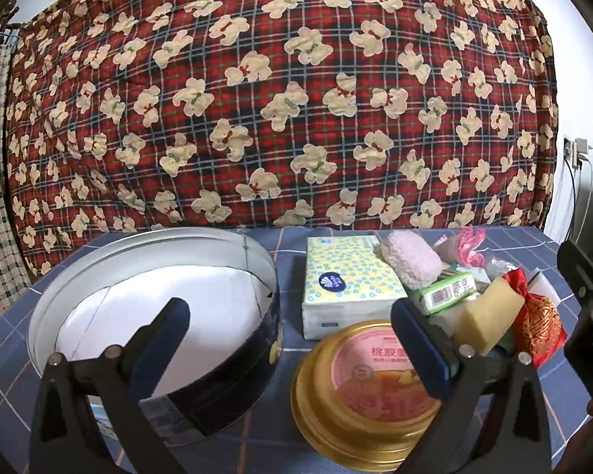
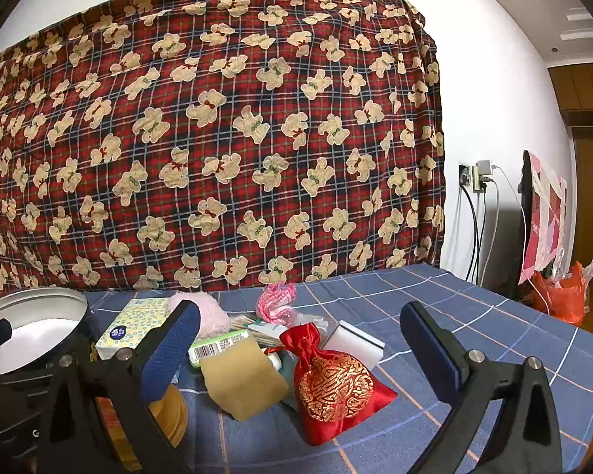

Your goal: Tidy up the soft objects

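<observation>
Right gripper [image 2: 300, 339] wide open, empty, hovering over pile. Red pouch [image 2: 334, 385] and sponge [image 2: 243, 379] lie between its fingers, pouch nearer centre, long axis running away from camera, neck far end. Left gripper [image 1: 292, 335] also wide open, empty, facing gap between tin [image 1: 154, 300] and tissue pack [image 1: 348, 276]. Right hand nearer pouch.
</observation>
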{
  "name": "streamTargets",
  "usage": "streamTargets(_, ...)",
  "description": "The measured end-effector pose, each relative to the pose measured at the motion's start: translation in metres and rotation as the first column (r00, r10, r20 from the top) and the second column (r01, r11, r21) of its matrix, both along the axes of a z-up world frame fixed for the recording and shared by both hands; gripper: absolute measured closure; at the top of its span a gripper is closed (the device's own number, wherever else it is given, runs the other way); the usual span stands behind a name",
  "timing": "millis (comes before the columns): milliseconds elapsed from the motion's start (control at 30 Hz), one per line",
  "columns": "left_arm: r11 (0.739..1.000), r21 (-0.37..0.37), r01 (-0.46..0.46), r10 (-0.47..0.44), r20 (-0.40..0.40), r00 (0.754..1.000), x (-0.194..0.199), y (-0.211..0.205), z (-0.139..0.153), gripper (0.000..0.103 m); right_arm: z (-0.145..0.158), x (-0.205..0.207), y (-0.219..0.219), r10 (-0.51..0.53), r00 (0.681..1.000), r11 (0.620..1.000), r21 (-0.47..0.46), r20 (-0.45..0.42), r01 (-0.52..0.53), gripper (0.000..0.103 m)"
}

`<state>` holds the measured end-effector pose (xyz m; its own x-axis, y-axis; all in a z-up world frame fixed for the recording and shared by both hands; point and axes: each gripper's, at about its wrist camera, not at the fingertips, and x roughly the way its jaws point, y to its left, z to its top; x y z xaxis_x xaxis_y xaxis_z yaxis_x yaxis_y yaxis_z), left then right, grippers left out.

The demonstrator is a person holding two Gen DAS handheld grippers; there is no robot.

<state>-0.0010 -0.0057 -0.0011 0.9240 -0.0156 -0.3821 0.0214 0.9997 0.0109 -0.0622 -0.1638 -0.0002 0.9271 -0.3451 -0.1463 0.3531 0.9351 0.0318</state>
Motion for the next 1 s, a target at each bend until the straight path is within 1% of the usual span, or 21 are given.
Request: streamTargets(1000, 1.0, -0.003, 0.002, -0.002, -0.004, 1.0, 0.0003, 0.0025, 0.0004, 0.0, -0.0003, -0.0007, -0.0005, -0.001, 1.0, 1.0, 0.001, -0.002, 0.001, 0.0)
